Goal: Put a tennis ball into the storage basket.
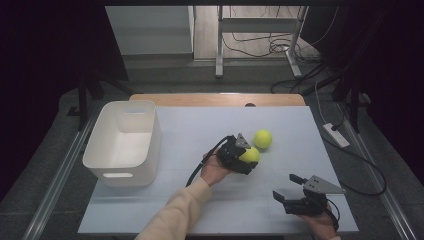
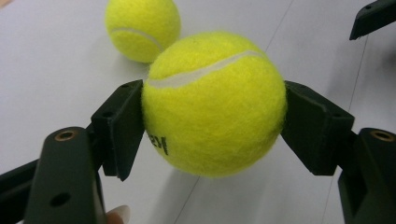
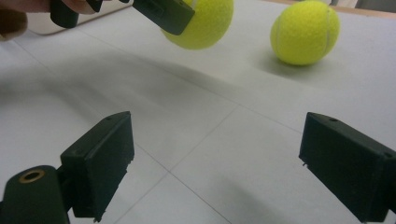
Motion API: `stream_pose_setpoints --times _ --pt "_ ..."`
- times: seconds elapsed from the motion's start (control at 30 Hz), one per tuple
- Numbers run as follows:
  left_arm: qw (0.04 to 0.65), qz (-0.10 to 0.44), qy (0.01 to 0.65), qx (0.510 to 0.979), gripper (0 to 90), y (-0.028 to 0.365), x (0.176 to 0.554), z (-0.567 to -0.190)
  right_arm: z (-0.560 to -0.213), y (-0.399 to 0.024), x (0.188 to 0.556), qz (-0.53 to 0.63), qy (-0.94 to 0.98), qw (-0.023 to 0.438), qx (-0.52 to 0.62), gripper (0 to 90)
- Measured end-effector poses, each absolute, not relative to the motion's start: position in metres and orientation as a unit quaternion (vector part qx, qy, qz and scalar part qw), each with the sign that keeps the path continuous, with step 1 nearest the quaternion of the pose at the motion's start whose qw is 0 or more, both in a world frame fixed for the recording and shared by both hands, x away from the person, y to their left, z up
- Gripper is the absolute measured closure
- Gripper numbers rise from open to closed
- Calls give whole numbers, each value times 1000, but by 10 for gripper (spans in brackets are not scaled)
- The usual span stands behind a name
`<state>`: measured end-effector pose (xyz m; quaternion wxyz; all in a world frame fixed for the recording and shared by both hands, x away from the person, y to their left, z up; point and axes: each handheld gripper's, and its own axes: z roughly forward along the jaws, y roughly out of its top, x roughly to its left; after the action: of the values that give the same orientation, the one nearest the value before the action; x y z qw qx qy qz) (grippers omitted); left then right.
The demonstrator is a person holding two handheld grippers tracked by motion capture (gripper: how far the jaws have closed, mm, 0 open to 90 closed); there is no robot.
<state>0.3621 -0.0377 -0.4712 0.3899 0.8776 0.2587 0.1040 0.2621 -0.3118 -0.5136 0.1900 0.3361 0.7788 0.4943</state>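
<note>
My left gripper [image 1: 249,159] is shut on a yellow tennis ball [image 1: 250,154] near the middle of the table, and the ball hangs a little above the surface. In the left gripper view both black pads press the ball [image 2: 215,102] from either side. A second tennis ball [image 1: 262,138] lies on the table just beyond it, also seen behind the held ball [image 2: 142,28]. My right gripper [image 1: 286,187] rests at the front right, open with nothing between its fingers [image 3: 100,158]. From there the held ball [image 3: 205,23] and the loose ball [image 3: 304,31] show ahead.
A white plastic bin [image 1: 124,142] stands on the left of the white table top [image 1: 200,200]. A wooden strip [image 1: 215,99] runs along the far edge. Cables and a power strip [image 1: 336,134] lie off the table's right side.
</note>
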Motion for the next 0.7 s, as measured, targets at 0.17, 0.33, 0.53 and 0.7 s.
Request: stream_pose_setpoints --times 0.17,0.33,0.53,0.7 --pt "398 107 266 871 272 -31 362 -467 -511 -309 262 498 778 192 332 98" --pt "399 113 268 870 272 -25 361 -463 -509 -307 261 501 776 190 332 98" --pt "409 117 267 865 272 -20 358 -459 -509 -306 261 501 776 191 332 98" --pt "414 117 268 862 272 -16 356 -456 -508 -307 261 500 775 194 334 99"
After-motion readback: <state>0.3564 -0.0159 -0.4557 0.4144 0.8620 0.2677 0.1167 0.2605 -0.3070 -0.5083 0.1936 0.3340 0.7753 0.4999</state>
